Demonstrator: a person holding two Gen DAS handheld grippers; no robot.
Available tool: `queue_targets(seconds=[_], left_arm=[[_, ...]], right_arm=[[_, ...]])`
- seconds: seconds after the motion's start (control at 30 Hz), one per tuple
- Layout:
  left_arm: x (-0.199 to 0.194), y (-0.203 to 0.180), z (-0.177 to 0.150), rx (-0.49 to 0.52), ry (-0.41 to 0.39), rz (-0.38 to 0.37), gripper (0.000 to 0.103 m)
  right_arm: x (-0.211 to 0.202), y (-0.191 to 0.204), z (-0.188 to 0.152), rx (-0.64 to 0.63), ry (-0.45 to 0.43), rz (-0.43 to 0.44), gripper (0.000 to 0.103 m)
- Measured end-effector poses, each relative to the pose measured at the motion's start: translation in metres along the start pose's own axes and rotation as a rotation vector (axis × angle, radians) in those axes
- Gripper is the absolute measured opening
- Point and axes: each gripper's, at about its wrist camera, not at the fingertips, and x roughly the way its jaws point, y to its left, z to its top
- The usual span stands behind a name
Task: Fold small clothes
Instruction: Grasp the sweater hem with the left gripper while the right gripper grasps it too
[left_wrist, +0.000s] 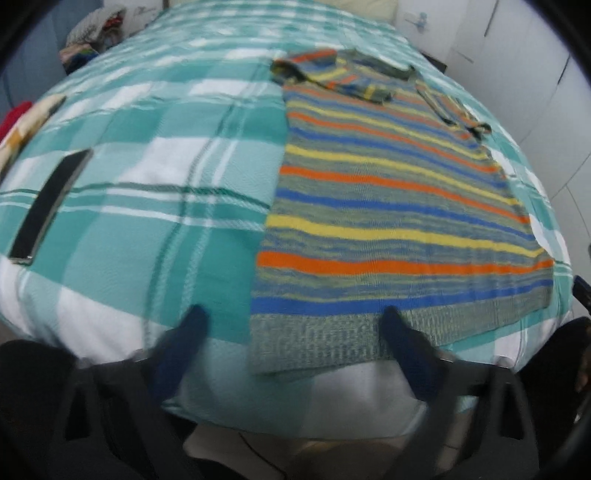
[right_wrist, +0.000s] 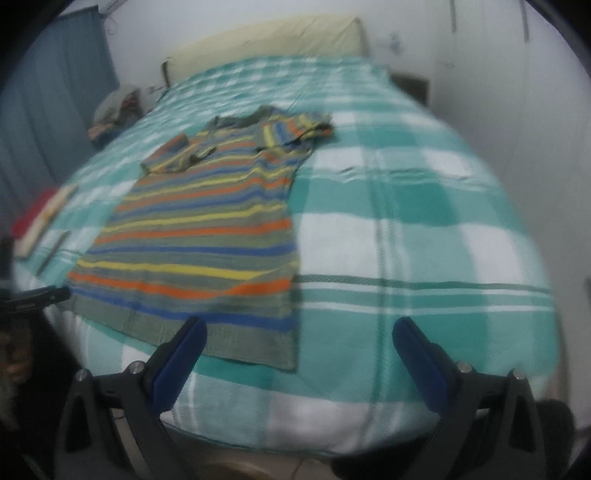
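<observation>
**A:** What is nearest?

**B:** Two handheld grippers at the near edge of a bed (right_wrist: 424, 258) covered in a teal and white check. The left gripper (left_wrist: 293, 325) has its jaws well apart, astride the near left corner of a striped shirt (left_wrist: 388, 206); the pads are not pressing on cloth. The right gripper (right_wrist: 299, 332) is wide open too, astride the hem's near right corner, holding nothing.

**A:** And the shirt itself?

**B:** It lies flat, hem at the near edge, running away up the bed. Both sleeves look already folded in at the far end. A dark flat phone-like slab (left_wrist: 48, 203) lies near the bed's left edge, well apart from it.

**A:** What could go wrong?

**B:** My guess: a pinch might catch the bedcover with the hem, or only the top layer, so the fold would drag crooked. Uneven lifting could spill the tucked sleeves.
</observation>
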Motion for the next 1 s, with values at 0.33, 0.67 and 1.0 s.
queue_targets(seconds=[0.33, 0.67, 1.0], left_arm=[[-0.012, -0.007, 0.001, 0.051, 0.022, -0.031, 0.004], [-0.019, -0.004, -0.006, 0.088, 0.049, -0.015, 0.004], [0.013, -0.006, -0.020, 0.097, 0.040, 0.051, 0.004]], right_arm=[[0.045, 0.016, -0.013, 0.023, 0.148, 0.203, 0.006], [0.016, 0.008, -0.019, 0.070, 0.198, 0.150, 0.005], [0.054, -0.002, -0.038, 0.099, 0.248, 0.091, 0.005]])
